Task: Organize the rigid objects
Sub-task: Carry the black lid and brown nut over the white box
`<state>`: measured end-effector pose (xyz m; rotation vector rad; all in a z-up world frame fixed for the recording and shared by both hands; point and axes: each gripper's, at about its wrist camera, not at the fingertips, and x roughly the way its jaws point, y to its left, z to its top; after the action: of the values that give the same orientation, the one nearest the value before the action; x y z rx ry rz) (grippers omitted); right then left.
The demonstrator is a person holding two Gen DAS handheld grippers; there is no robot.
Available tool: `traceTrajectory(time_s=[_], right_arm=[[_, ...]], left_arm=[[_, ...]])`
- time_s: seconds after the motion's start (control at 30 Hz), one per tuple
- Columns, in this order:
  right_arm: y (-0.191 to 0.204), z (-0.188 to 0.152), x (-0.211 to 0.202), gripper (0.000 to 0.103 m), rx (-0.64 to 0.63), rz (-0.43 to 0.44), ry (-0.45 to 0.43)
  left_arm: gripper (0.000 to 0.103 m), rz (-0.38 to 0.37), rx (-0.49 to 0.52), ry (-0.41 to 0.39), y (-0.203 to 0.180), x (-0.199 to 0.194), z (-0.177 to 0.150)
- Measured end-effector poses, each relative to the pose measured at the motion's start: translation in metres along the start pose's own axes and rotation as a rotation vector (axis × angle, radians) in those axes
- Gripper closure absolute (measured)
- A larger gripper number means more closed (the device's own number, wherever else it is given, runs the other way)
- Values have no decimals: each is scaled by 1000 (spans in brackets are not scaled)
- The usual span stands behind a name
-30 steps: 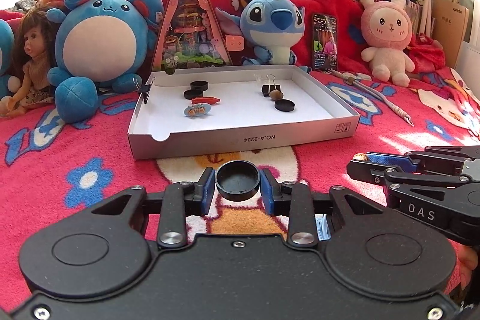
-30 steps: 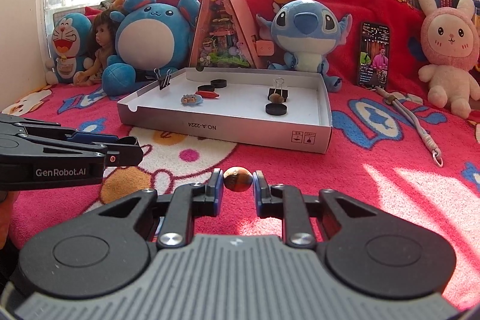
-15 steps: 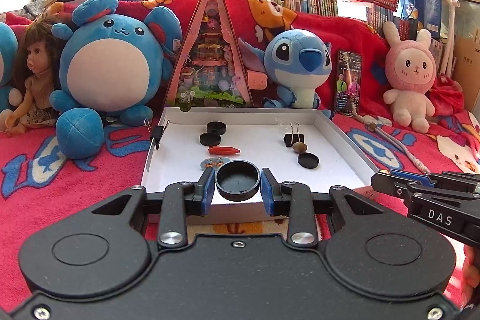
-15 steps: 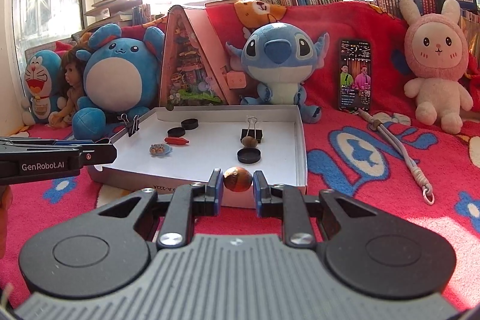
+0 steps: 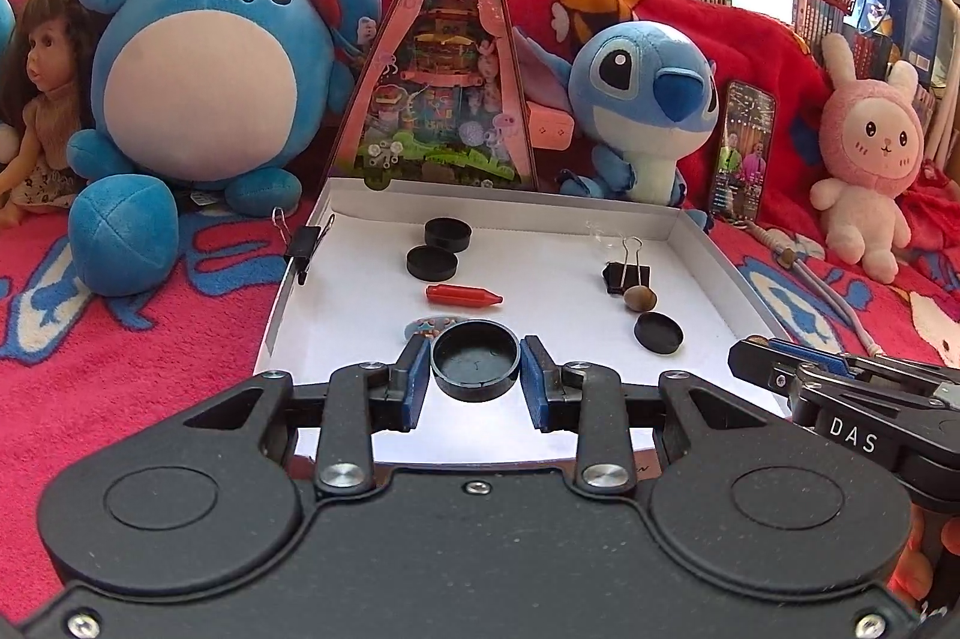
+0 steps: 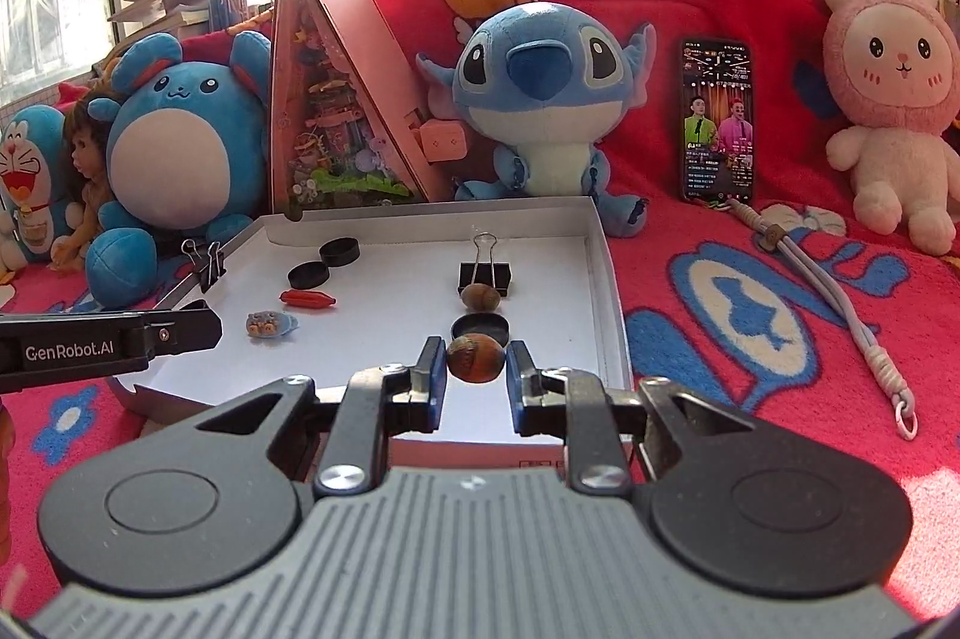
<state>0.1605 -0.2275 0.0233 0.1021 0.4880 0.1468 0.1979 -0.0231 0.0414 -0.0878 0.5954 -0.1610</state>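
Note:
My left gripper (image 5: 475, 366) is shut on a black round cap (image 5: 475, 357), open side up, held over the near edge of the white cardboard tray (image 5: 729, 273). My right gripper (image 6: 476, 363) is shut on a brown nut-like ball (image 6: 475, 358) over the tray's (image 6: 600, 279) near right part. In the tray lie two black caps (image 5: 438, 246), a red pen-like piece (image 5: 462, 295), a small blue figure (image 6: 270, 324), a binder clip (image 5: 627, 273), a brown nut (image 5: 639, 299) and another black cap (image 5: 658, 332).
A binder clip (image 5: 303, 243) is clamped on the tray's left wall. Plush toys (image 5: 204, 99), a doll (image 5: 42, 99), a triangular pink box (image 5: 447, 69) and a phone (image 6: 717, 123) stand behind the tray. A cord (image 6: 834, 309) lies on the red blanket at the right.
Both grippers have moved forward and up with their objects, from over the blanket to above the tray's near edge. The tray's contents have not moved.

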Motion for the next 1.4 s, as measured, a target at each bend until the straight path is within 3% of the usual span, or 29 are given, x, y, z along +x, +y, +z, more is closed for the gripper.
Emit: traceTrajectory(time_s=[0.73, 1.4], right_arm=[[10, 7, 49, 77, -35, -49, 87], [7, 3, 61, 78, -23, -60, 114]], left_arm=[[72, 51, -12, 49, 2, 44, -2], [72, 72, 1, 49, 1, 55, -5]])
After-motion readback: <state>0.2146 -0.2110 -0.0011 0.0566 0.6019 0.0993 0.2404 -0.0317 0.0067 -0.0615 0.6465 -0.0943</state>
